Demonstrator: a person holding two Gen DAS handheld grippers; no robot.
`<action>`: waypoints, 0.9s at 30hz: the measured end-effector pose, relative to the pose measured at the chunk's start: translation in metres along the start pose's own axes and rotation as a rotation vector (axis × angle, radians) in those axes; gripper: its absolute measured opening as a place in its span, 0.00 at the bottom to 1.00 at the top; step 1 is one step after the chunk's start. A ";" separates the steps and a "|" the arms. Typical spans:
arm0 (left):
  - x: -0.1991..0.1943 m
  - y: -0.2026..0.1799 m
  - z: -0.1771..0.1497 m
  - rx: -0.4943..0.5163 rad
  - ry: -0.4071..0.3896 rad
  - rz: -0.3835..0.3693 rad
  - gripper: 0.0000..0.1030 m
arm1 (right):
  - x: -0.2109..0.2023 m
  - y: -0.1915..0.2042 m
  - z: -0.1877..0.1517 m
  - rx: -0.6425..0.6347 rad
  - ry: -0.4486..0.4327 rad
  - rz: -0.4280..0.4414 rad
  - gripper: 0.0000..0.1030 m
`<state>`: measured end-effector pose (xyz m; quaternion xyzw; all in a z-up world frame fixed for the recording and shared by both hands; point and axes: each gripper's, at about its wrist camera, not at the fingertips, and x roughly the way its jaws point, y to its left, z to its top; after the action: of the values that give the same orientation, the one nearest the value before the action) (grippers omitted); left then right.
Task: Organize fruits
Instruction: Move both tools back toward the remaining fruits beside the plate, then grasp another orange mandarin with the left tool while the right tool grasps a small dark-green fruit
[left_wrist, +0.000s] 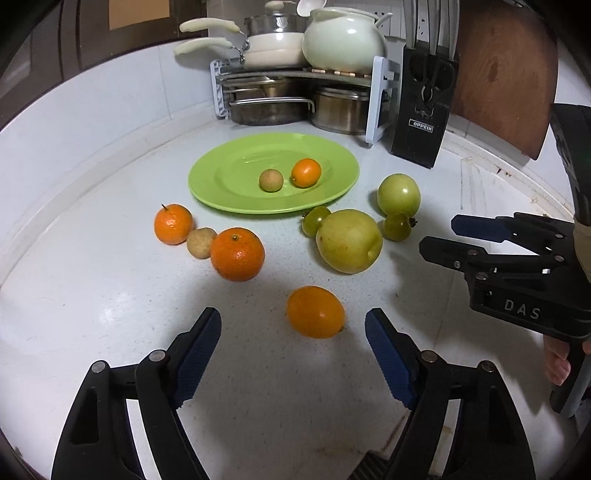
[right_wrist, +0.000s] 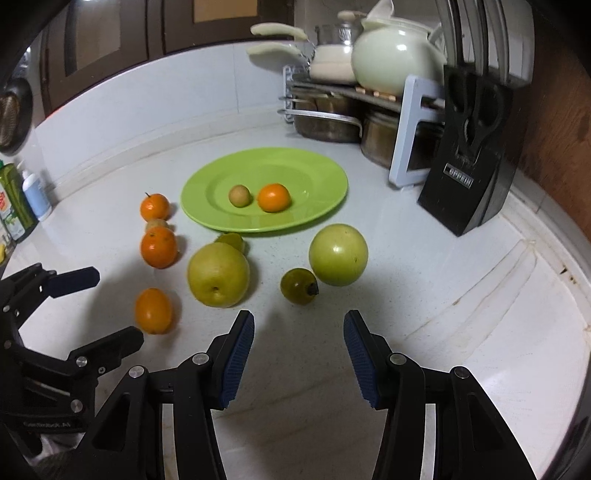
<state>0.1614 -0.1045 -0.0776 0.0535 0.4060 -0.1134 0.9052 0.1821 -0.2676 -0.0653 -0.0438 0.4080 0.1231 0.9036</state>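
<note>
Left wrist view: our left gripper (left_wrist: 293, 332) hangs spread, an orange kumquat (left_wrist: 316, 312) lying near between its fingers. Our right gripper (right_wrist: 299, 334) gapes empty near a small green fruit (right_wrist: 298, 286).

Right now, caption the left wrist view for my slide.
Open left gripper nears an orange kumquat; green plate behind.

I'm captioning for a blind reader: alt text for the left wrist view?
Open left gripper points at a kumquat on a white counter. Beyond lie more fruit and a green plate; the right gripper enters from the right, empty.
</note>
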 end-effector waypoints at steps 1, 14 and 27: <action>0.003 0.000 0.001 -0.002 0.004 -0.005 0.75 | 0.004 -0.001 0.001 0.002 0.006 0.000 0.50; 0.024 0.000 0.002 -0.017 0.040 -0.049 0.58 | 0.037 0.002 0.010 -0.011 0.051 -0.007 0.44; 0.029 0.001 0.002 -0.017 0.053 -0.095 0.39 | 0.051 0.003 0.017 -0.012 0.059 -0.012 0.37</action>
<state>0.1819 -0.1082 -0.0982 0.0295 0.4330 -0.1512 0.8881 0.2265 -0.2517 -0.0923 -0.0554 0.4336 0.1188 0.8915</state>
